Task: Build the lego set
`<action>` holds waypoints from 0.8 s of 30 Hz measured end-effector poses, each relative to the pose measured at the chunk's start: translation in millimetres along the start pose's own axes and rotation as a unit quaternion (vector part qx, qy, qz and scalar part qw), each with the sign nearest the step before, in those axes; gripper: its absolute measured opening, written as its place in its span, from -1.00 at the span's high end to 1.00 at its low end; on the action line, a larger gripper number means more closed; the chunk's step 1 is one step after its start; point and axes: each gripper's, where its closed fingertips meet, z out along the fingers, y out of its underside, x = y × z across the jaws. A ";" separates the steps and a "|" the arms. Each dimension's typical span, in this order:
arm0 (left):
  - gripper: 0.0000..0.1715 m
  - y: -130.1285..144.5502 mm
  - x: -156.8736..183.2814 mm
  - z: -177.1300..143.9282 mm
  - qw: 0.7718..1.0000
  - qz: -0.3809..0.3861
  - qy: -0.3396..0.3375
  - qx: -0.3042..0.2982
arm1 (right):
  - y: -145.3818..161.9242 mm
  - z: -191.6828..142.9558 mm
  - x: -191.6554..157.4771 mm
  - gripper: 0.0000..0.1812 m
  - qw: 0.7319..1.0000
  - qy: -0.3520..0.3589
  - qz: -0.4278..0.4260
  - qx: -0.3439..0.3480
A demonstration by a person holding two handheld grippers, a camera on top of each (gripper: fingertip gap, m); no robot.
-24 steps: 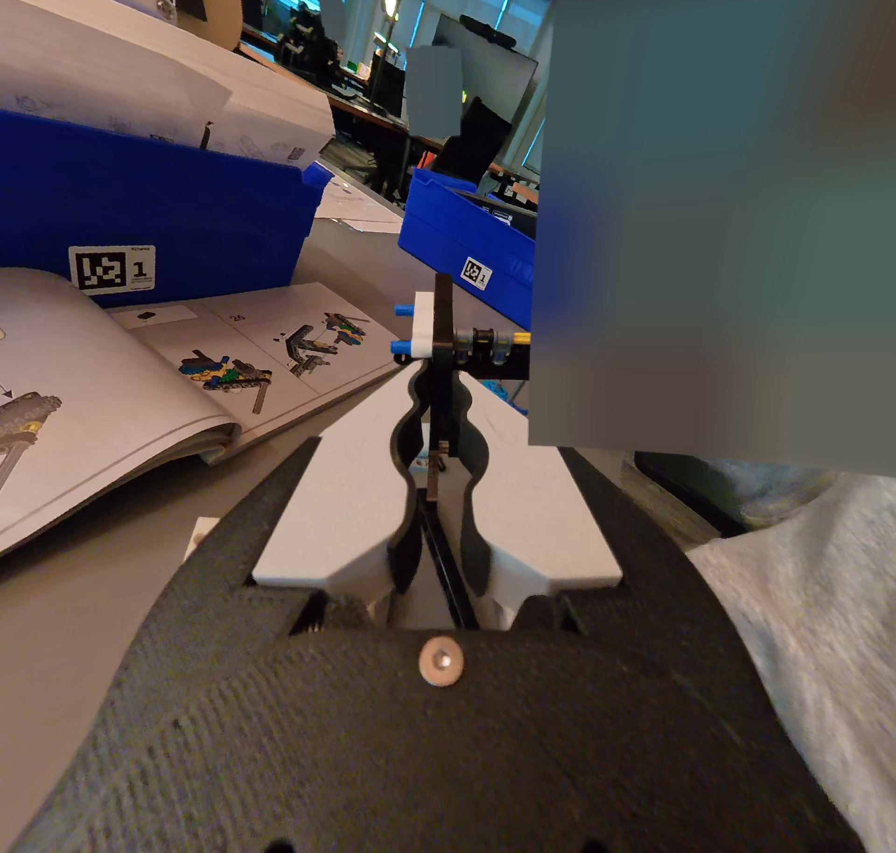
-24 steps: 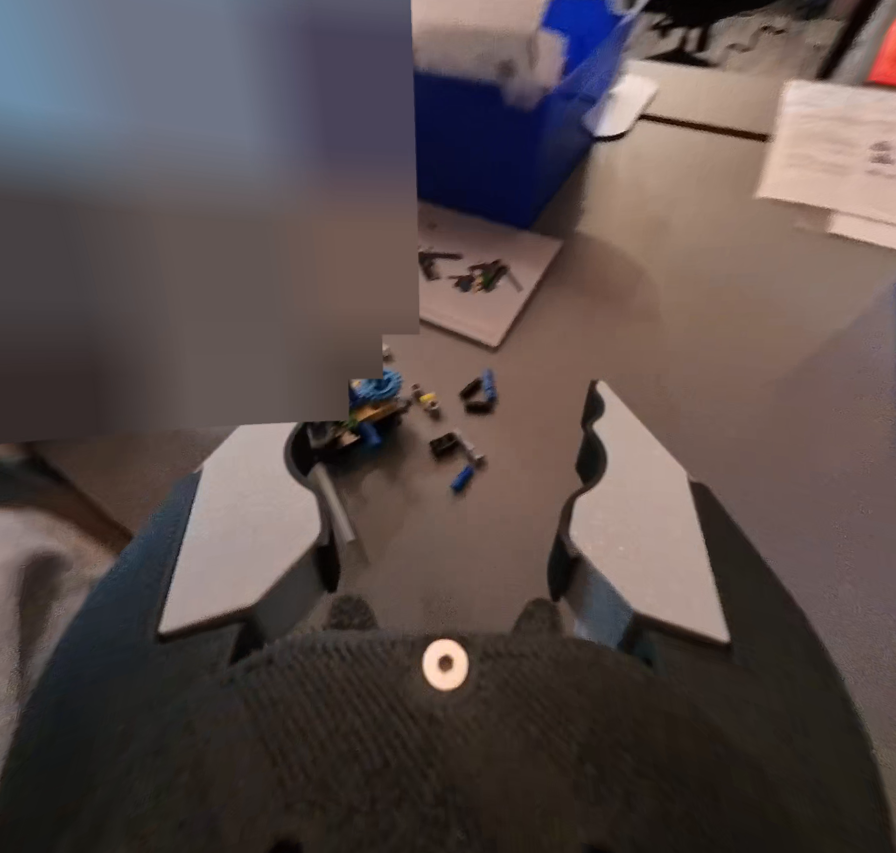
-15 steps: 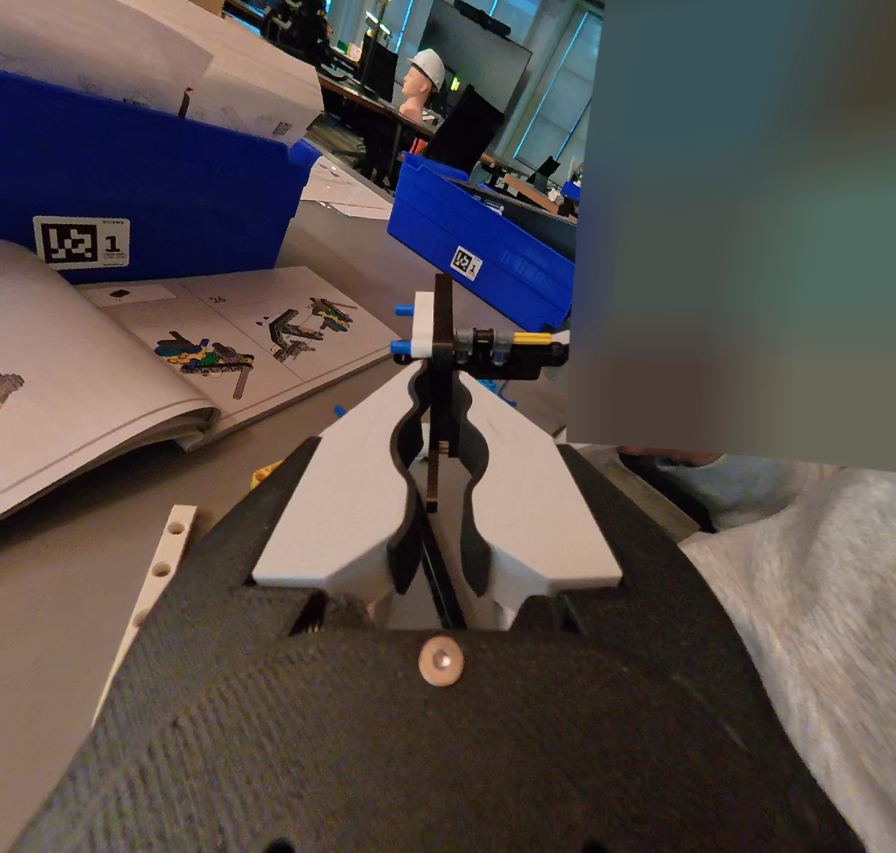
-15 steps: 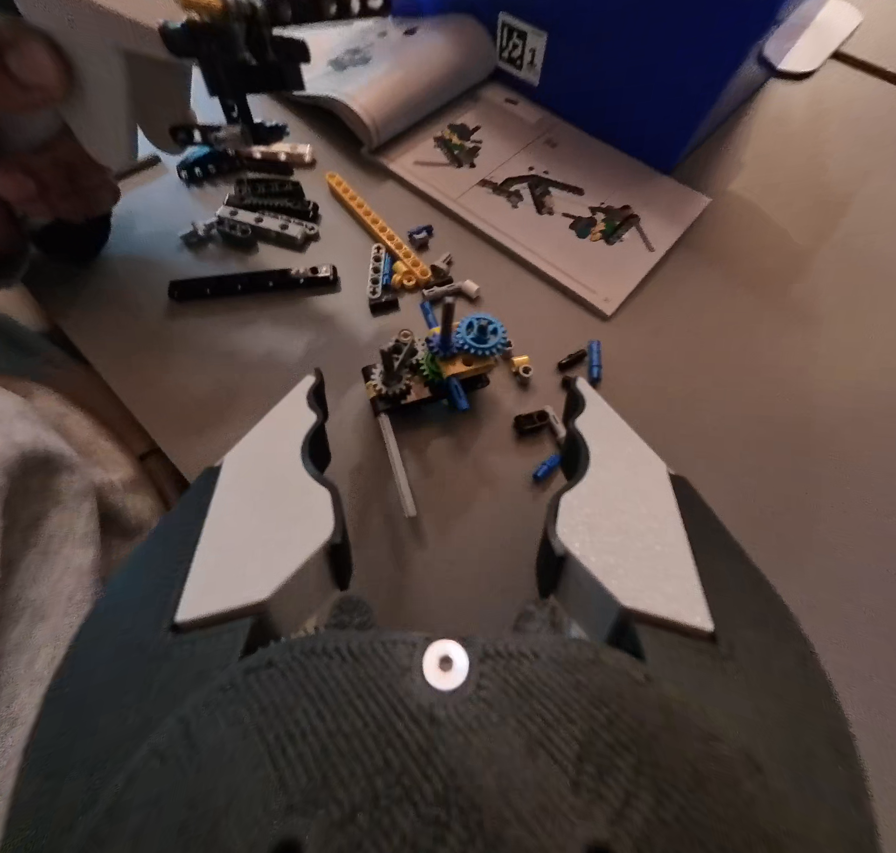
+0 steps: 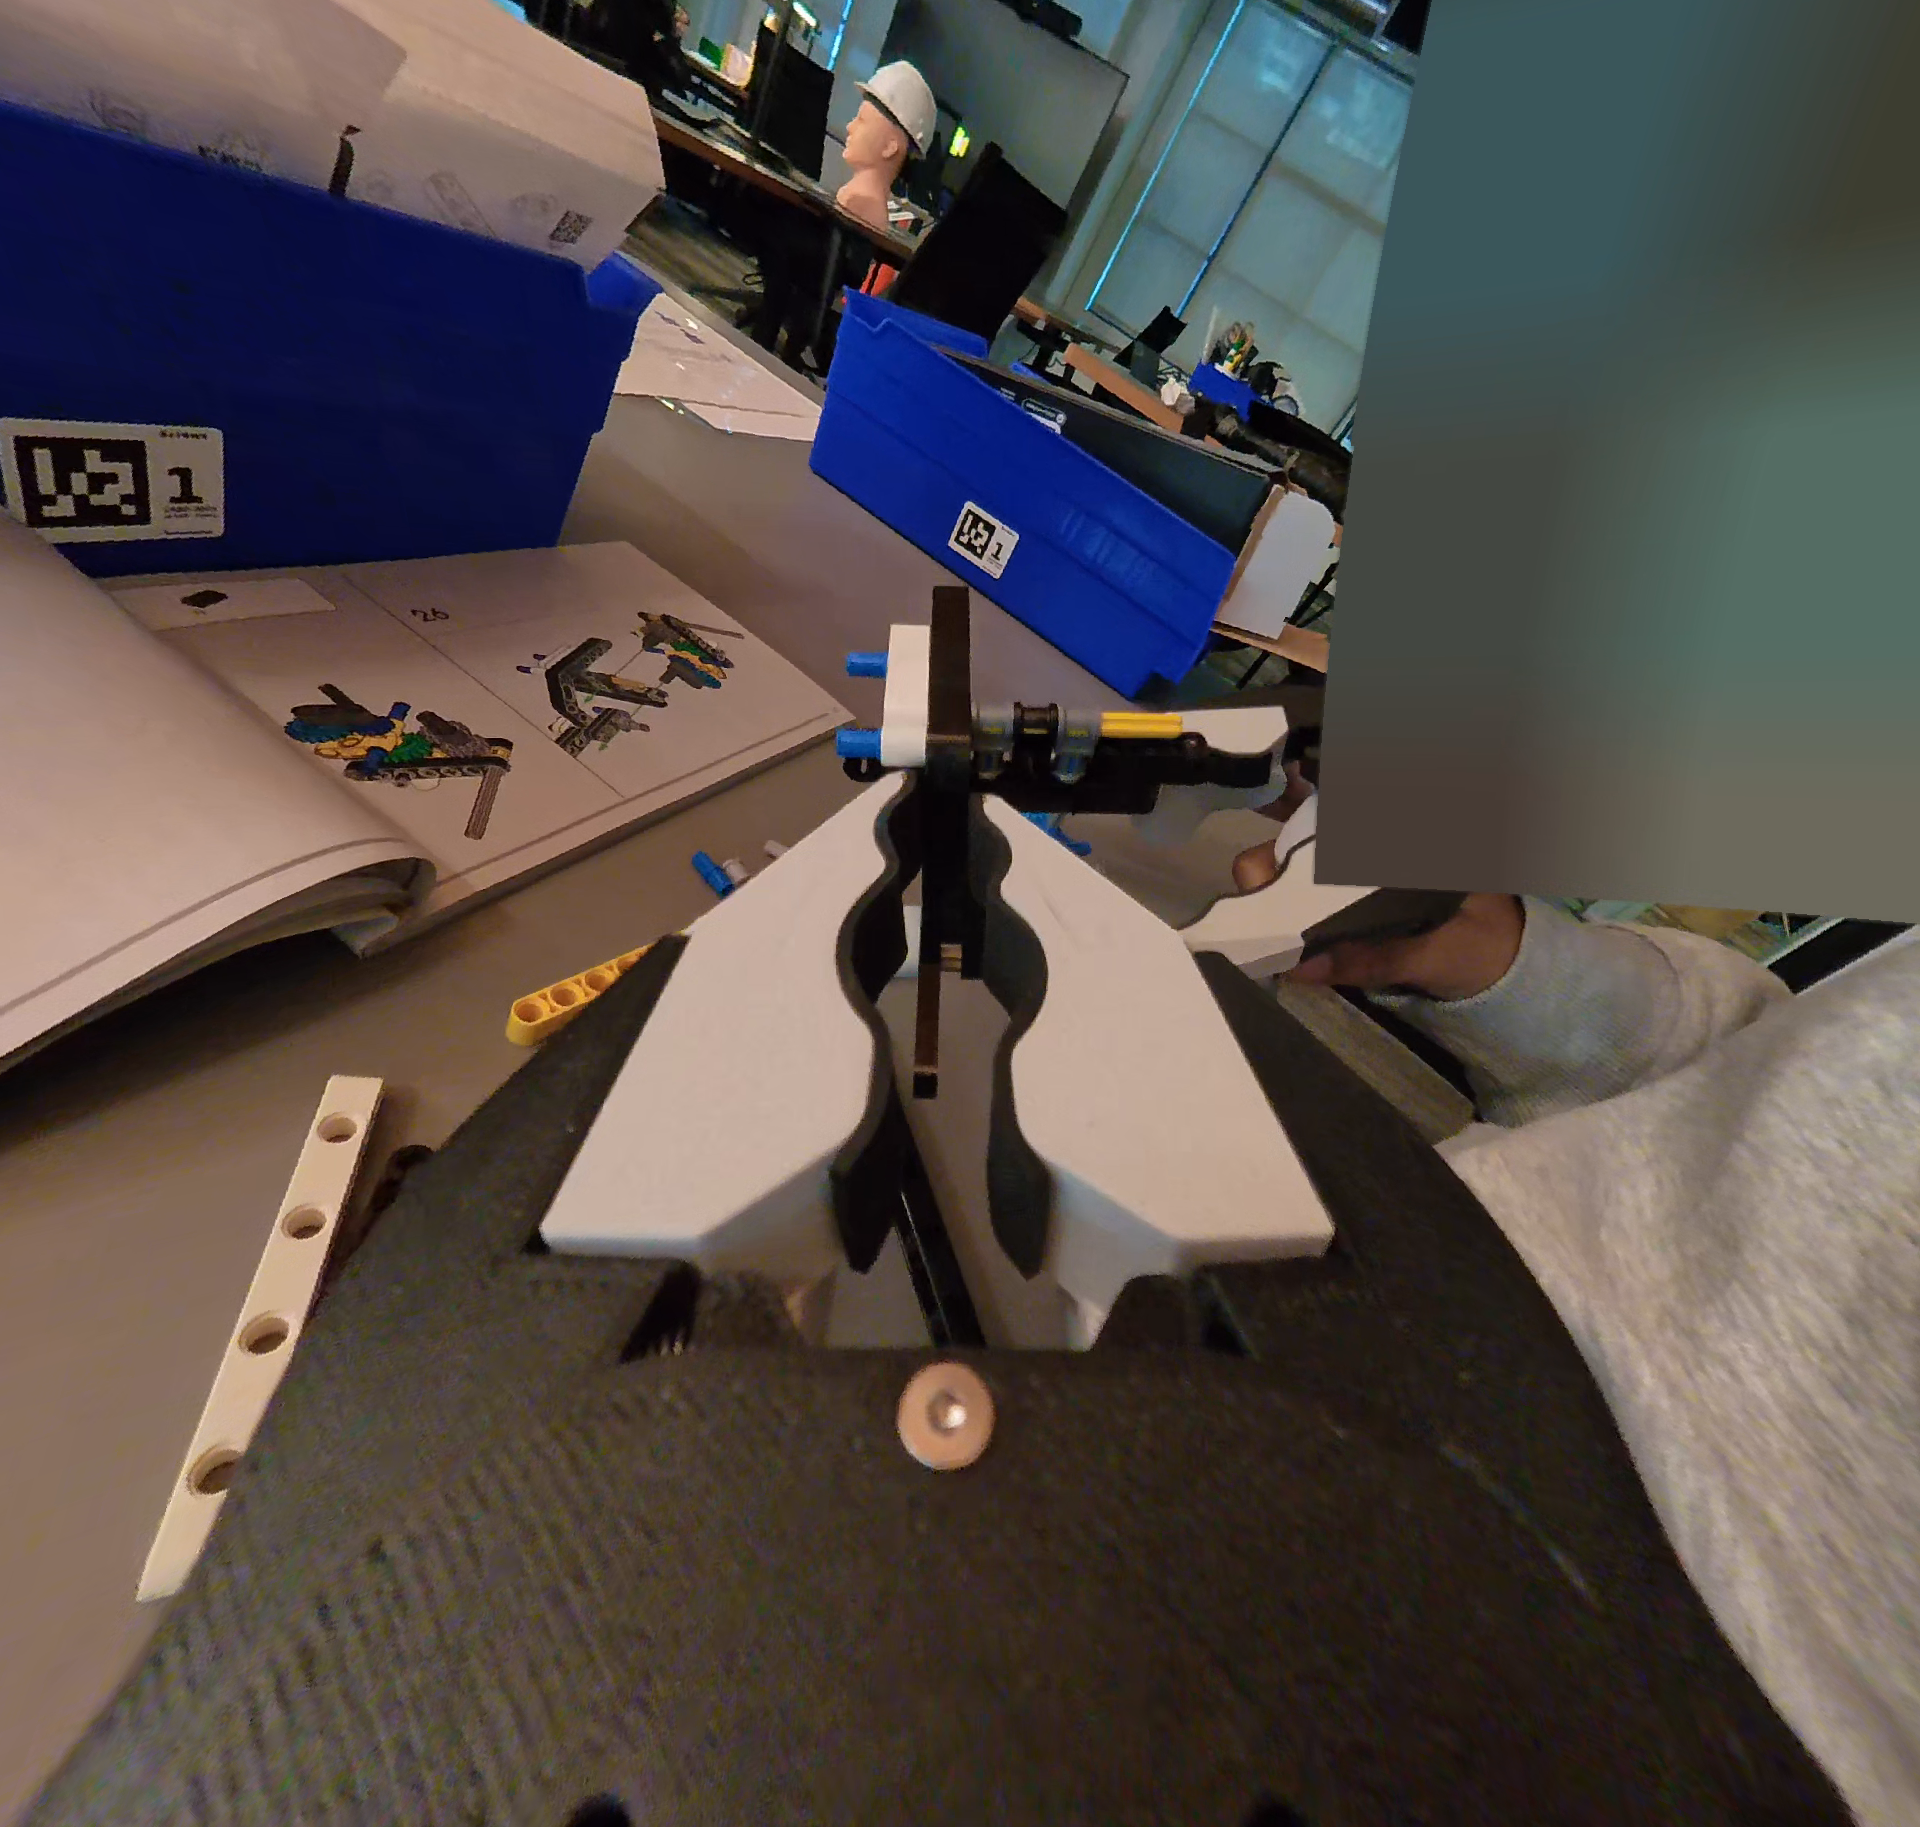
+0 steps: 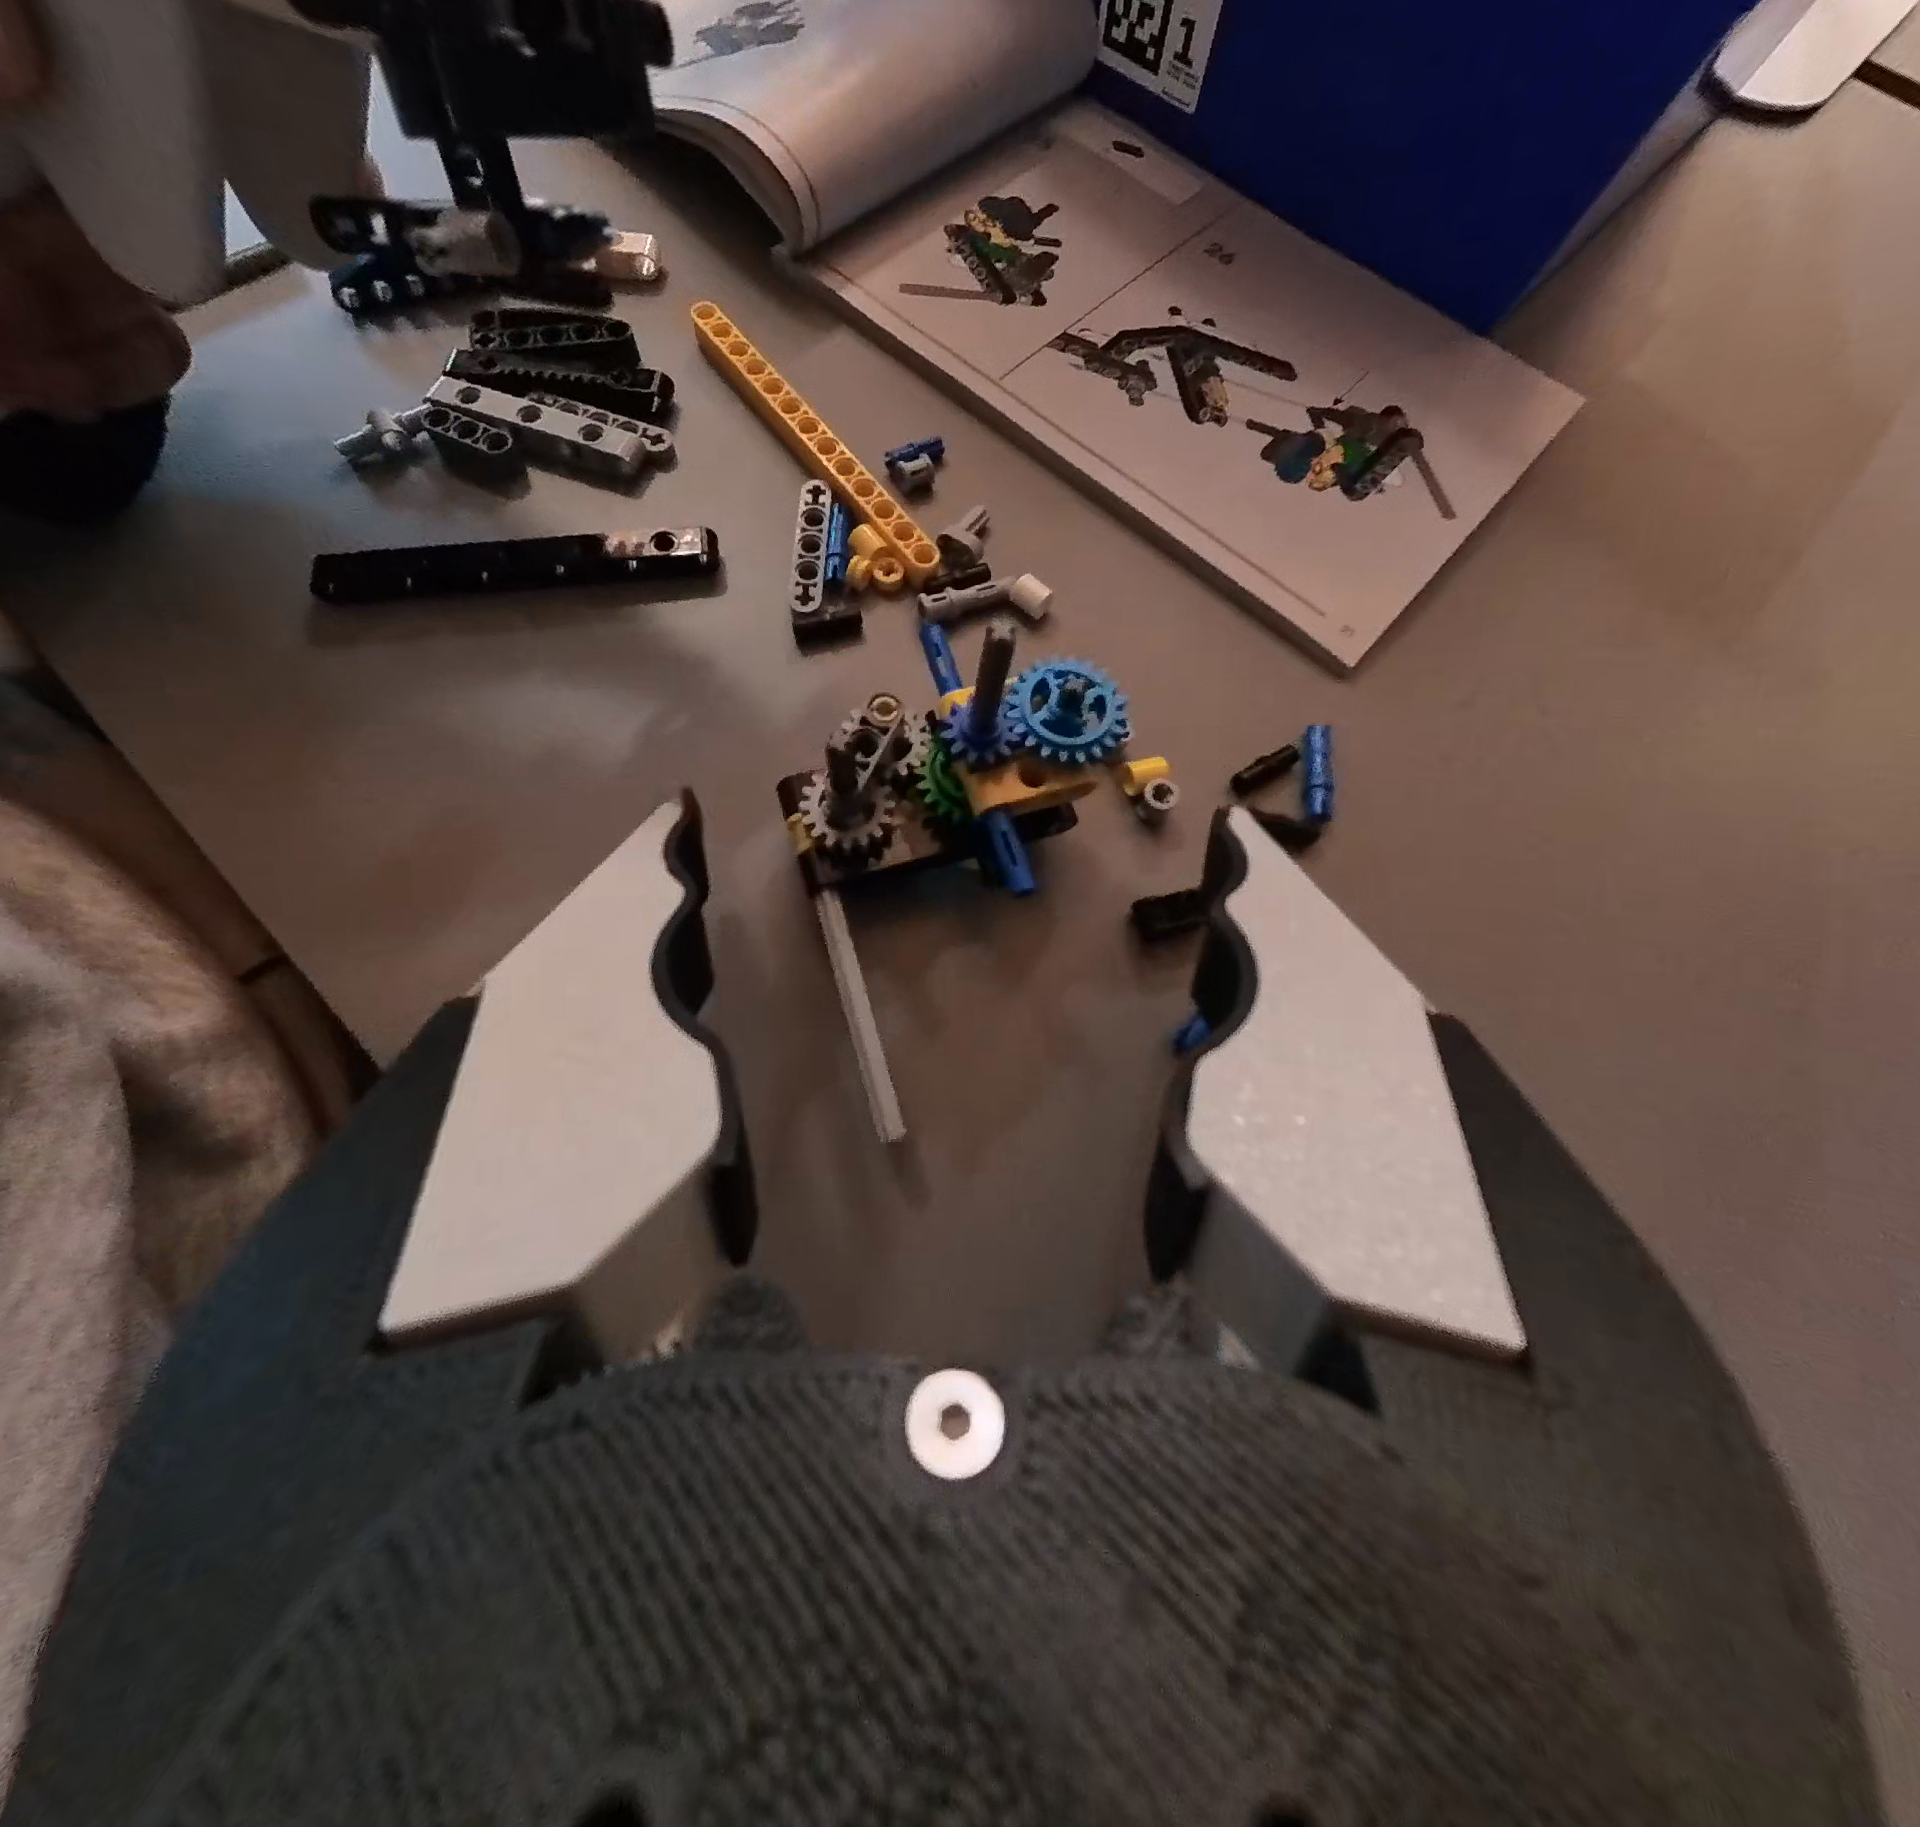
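While the left claw (image 5: 948,842) pinches one black beam assembly (image 5: 951,728), the right claw (image 6: 956,842) gapes above one gear assembly (image 6: 956,780).

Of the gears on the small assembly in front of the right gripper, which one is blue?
The blue gear is the largest, at the assembly's far right end on the yellow piece. The grey gear sits at the left end; a green gear shows between them.

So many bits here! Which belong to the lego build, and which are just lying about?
Part of the build:
- black frame clamped in left gripper
- gear assembly
- yellow beam
- instruction booklet
- open right gripper

Just lying about:
- blue bins
- mannequin head
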 end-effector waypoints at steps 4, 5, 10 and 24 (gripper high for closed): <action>0.94 2.8 -0.5 1.4 1.000 -0.007 0.002 -0.010 | 0.6 4.6 0.0 -0.06 1.000 -0.017 0.003 -0.010; 0.94 3.5 -0.8 1.6 1.000 -0.010 0.002 -0.013 | 0.8 5.5 0.2 -0.06 1.000 -0.024 0.006 -0.012; 0.94 5.0 -3.0 1.6 1.000 -0.014 0.001 -0.018 | 0.8 7.5 4.0 -0.05 0.999 -0.035 -0.006 -0.018; 0.94 6.0 -6.9 1.5 0.999 -0.026 0.003 -0.018 | 4.6 14.4 0.6 0.11 0.998 -0.033 -0.043 -0.034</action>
